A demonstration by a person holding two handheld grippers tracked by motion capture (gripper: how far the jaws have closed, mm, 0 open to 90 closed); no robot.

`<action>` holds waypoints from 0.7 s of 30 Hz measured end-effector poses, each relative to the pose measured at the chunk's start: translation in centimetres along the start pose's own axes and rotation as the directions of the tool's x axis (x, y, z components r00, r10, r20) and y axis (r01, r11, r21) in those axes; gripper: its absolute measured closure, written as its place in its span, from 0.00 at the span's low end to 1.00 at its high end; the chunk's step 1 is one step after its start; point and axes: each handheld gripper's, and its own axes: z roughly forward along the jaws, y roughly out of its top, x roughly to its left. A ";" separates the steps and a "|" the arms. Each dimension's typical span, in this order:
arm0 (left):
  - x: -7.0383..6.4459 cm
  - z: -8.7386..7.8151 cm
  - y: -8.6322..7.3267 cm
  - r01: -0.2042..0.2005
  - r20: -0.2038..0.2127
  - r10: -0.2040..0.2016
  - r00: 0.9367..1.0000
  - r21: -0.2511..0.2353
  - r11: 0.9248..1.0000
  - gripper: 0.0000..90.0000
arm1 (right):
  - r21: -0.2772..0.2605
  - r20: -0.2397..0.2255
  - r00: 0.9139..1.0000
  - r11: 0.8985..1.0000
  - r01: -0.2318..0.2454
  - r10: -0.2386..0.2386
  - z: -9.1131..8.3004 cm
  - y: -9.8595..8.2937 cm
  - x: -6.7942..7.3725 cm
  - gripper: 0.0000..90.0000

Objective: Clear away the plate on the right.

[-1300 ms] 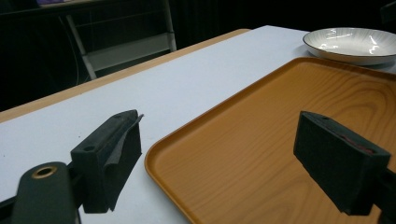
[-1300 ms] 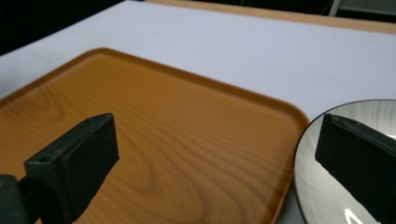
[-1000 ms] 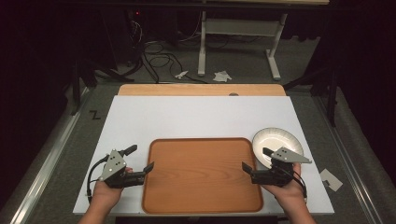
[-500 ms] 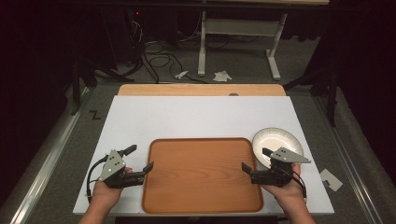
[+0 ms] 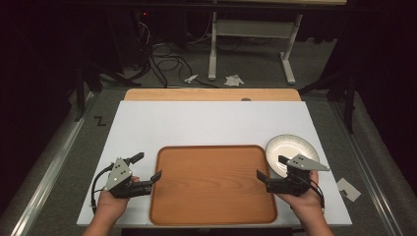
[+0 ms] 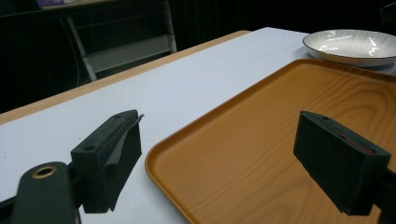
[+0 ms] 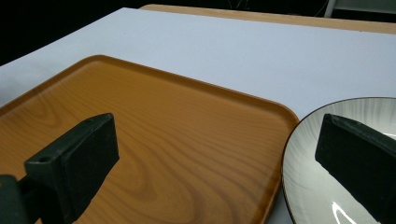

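Change: none, both hands stayed put | left gripper spread at tray's 9 o'clock | right gripper spread at 3 o'clock beside plate | no step begun

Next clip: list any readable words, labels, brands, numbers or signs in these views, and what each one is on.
"Z": a black mark shaped like that letter on the grey floor left of the table; it may be tape, not writing.
Nothing readable on the wooden tray, the white plate, the left gripper or the right gripper.
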 end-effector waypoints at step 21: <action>0.1 0.0 0.0 0.003 -0.001 -0.003 1.000 -0.004 1.000 0.18 | -0.015 0.076 0.997 1.000 -0.026 0.027 -1.4 -0.2 -2.5 0.00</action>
